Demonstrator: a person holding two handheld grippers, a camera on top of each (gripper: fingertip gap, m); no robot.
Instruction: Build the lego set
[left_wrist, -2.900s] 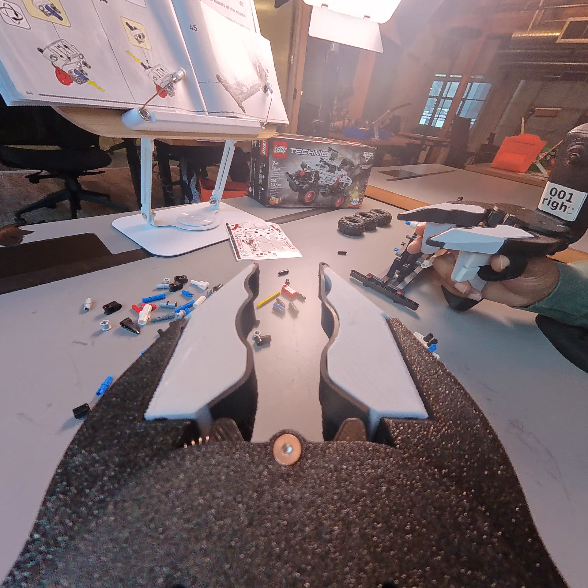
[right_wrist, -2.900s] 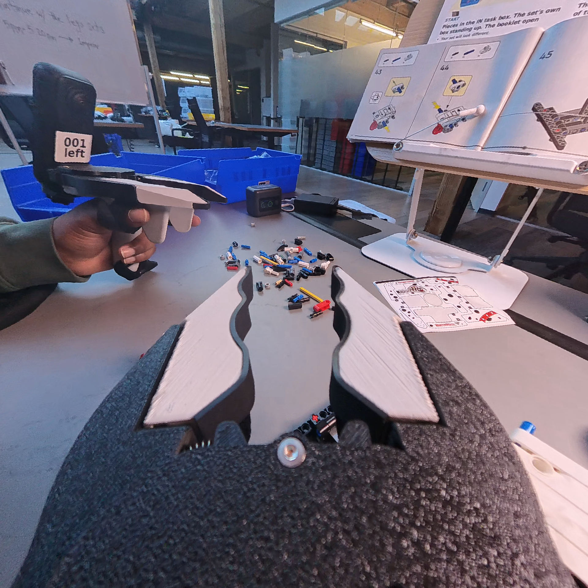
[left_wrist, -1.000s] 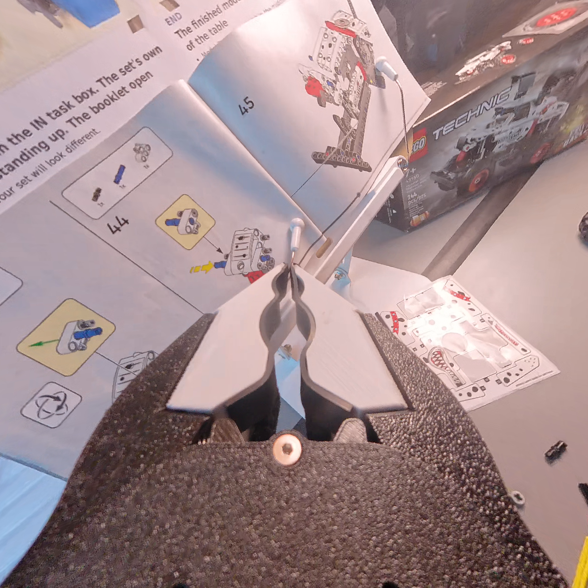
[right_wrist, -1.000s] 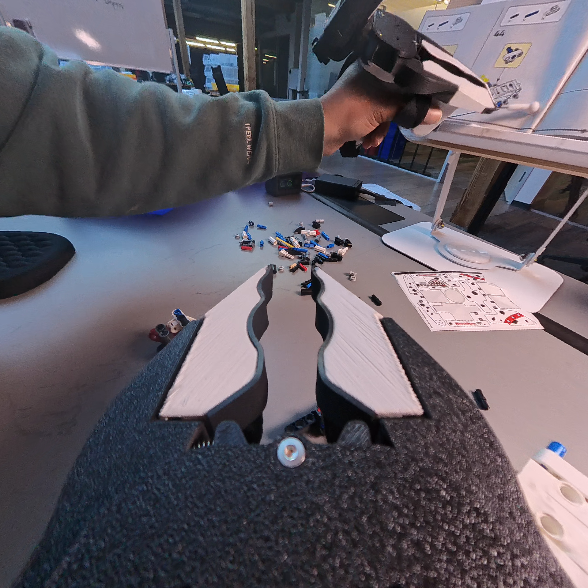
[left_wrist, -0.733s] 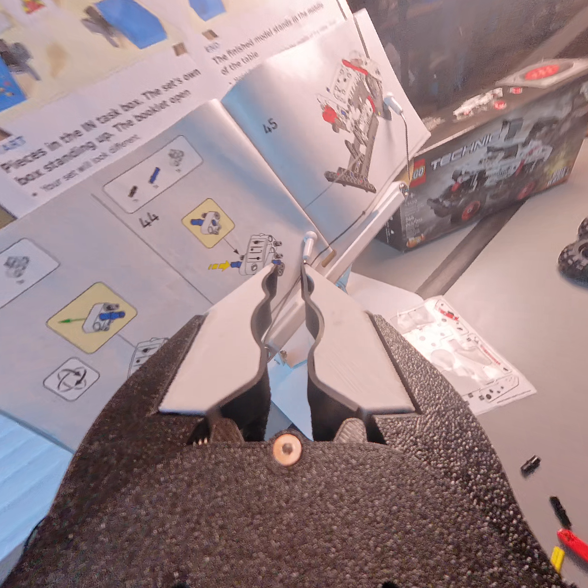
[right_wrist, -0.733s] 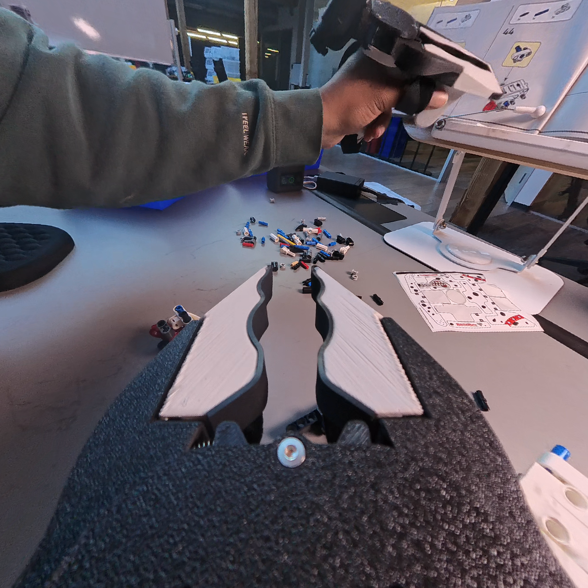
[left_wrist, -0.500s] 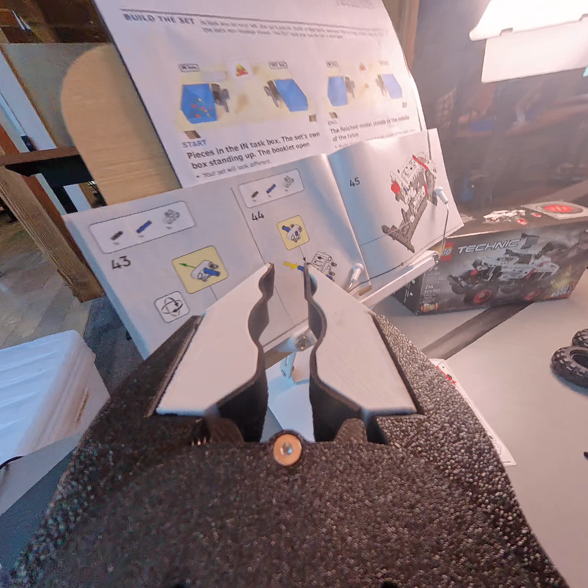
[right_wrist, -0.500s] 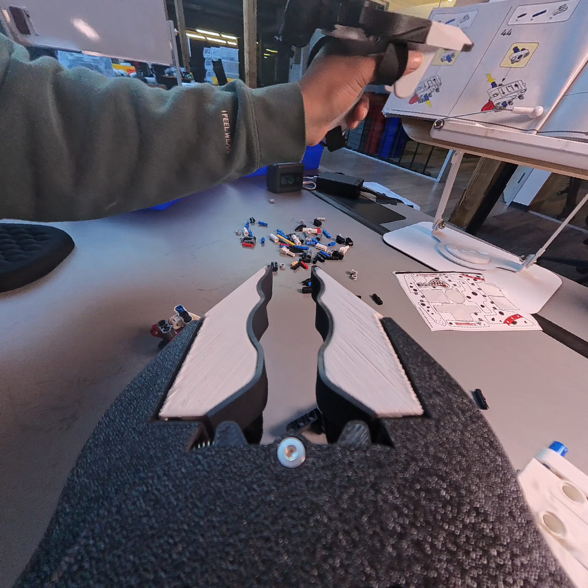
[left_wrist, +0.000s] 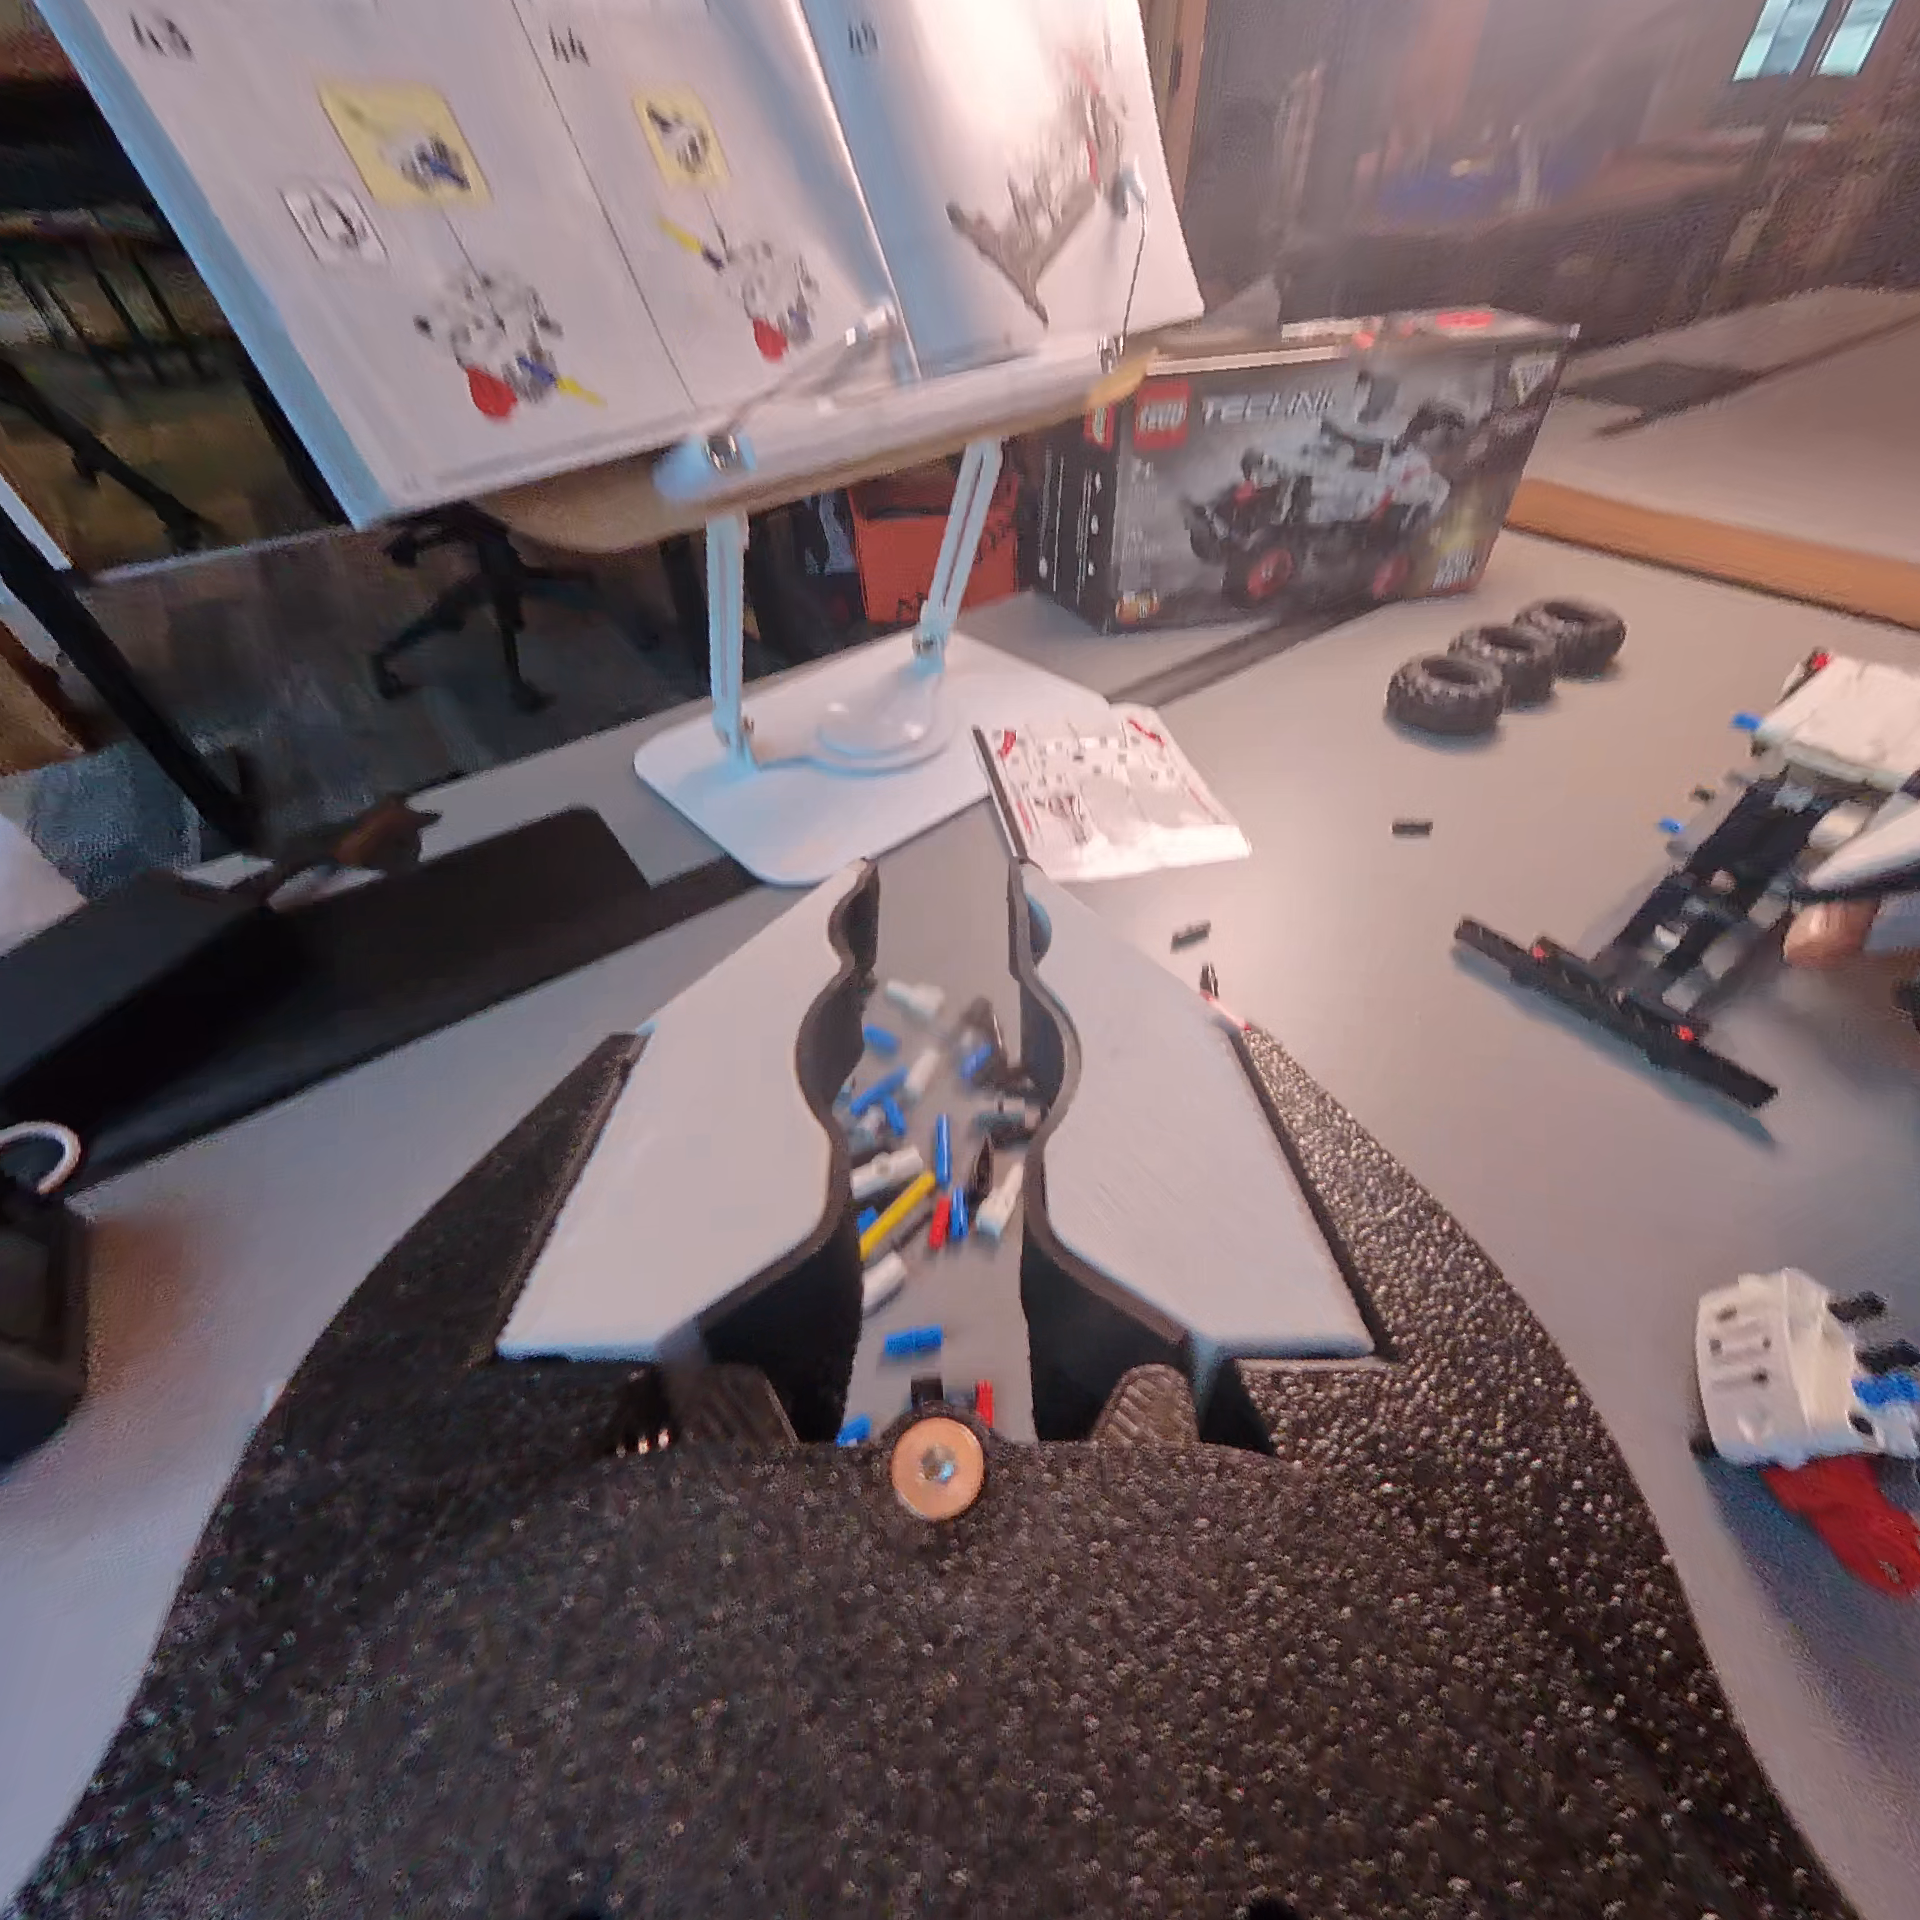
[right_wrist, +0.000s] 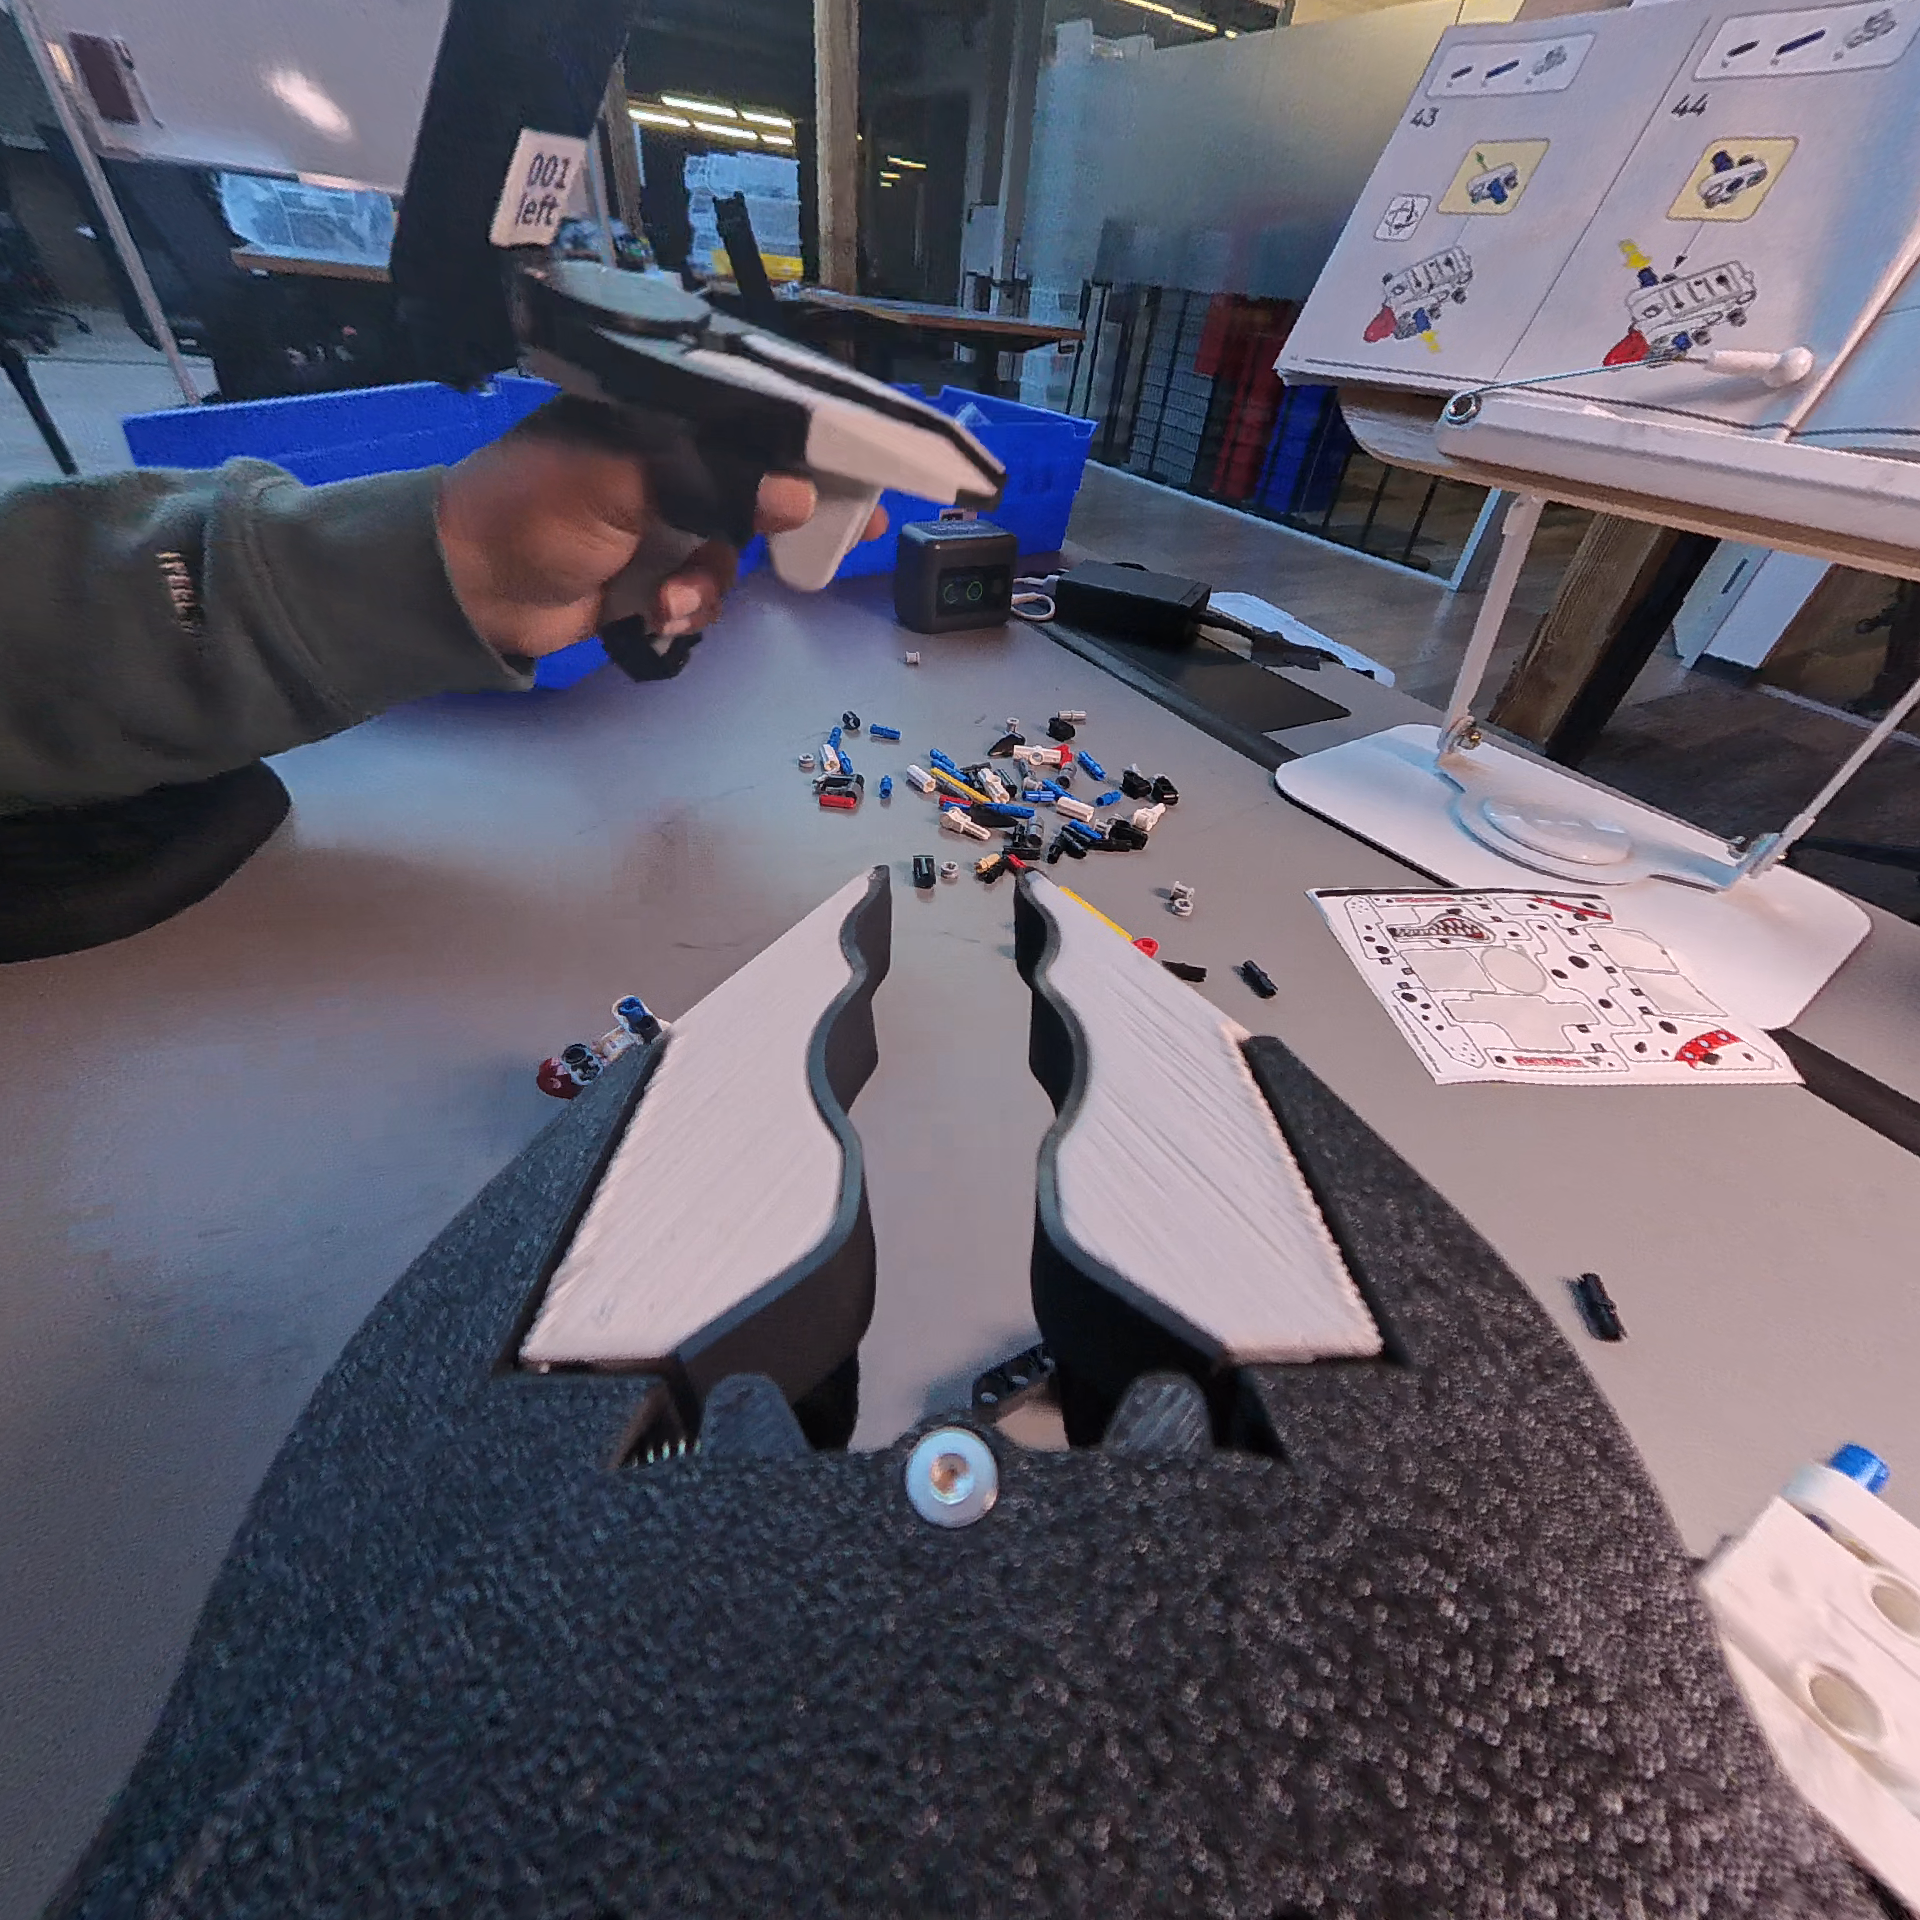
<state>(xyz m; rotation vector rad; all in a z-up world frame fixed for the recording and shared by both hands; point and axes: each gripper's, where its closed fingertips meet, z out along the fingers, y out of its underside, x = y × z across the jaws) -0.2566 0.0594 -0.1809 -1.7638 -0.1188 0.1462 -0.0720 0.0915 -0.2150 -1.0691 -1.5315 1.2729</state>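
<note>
Left gripper (left_wrist: 940, 904) swung down from booklet, both grippers empty, parted, grey table (right_wrist: 436, 935), workshop.

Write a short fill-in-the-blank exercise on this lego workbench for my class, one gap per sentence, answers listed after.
1. The loose tyres beside the set's box number ____.
2. The instruction booklet rests open on a white ____.
3. The bins behind the left gripper are coloured ____.
4. The jaws of the right gripper are ____, holding nothing.

Answers: three; stand; blue; open
</note>
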